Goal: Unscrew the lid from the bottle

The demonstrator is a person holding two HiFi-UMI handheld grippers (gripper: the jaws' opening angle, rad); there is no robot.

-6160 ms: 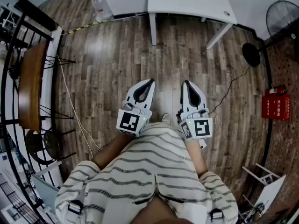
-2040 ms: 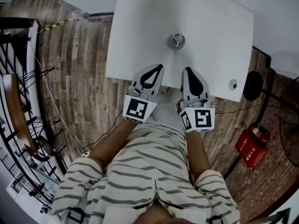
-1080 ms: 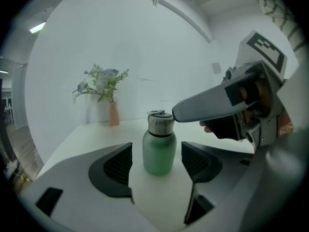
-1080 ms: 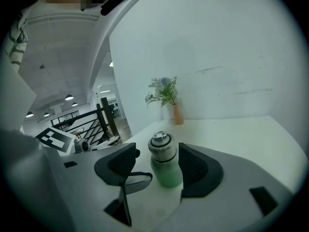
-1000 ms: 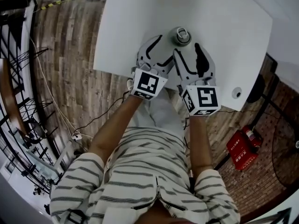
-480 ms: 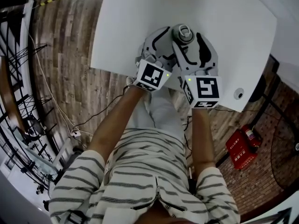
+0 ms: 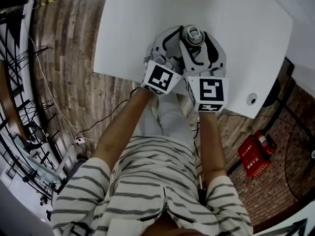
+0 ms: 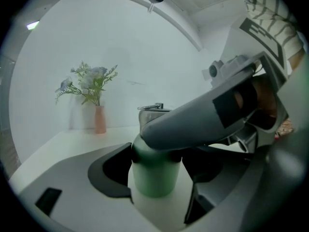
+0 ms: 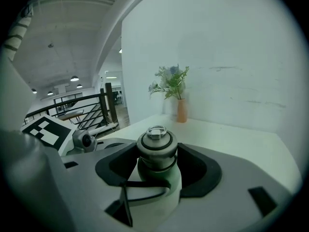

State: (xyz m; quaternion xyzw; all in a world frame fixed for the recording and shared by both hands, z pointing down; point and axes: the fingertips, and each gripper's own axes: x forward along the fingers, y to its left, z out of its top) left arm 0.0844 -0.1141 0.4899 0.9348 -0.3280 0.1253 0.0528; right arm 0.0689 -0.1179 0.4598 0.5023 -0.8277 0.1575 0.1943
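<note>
Bottle [image 7: 192, 34] access: near side blocked
Head view, clock from bottle: left gripper [image 8: 157, 175] on its body and right gripper [image 9: 158, 170] on the lid [image 9: 157, 146], both jaws just closed in, fill 5–8. Table [image 7: 142, 23] bare 9 through 3. Small disc [image 7: 252, 100] between 4 and 5, near the edge; vase [image 9: 181, 111] well back by the wall [image 9: 231, 57].

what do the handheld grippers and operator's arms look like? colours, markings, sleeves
Left gripper and right gripper: pale grey moulded shells, broad curved jaws lined with black pads. Each carries a white cube with black square markers. Operator wears a short-sleeved white top with dark stripes; forearms bare.
</note>
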